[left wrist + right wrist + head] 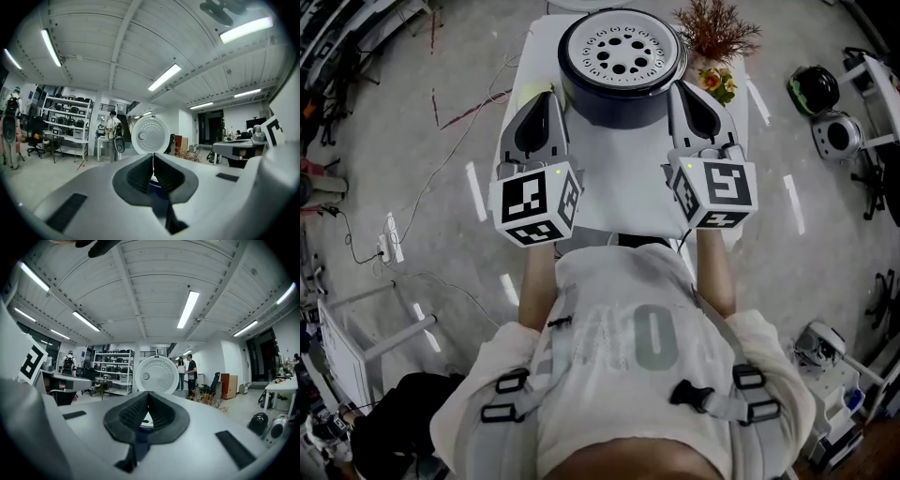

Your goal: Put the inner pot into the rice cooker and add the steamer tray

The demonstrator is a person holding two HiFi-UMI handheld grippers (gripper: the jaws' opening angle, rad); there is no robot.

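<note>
The left hand-held gripper [549, 96] is hovering just left of the rice cooker [619, 105]. Its jaws are meeting flat along one seam in the left gripper view [153, 157], with nothing between them. It is pointing level and standing beside the cooker's dark wall rather than on it, which suggests an empty tool being kept out of the way.

The rice cooker is sitting at the far end of the white bench [619, 192], centred between the two tools. A white perforated disc [622, 52] is filling its top. From overhead I cannot tell whether this is the steamer tray seated in the pot or the inner face of the raised lid. Both gripper views are showing a round perforated plate [150, 135] standing upright above the cooker, which looks like the lid left open to keep the opening free. No pot or tray is lying loose on the bench, so the loading is probably close to finished.

The right hand-held gripper [682, 86] is mirroring the left one just right of the cooker. It is likewise closed and carrying nothing [148, 394]. A dried plant [712, 33] is standing right of the cooker, behind this tool.
</note>
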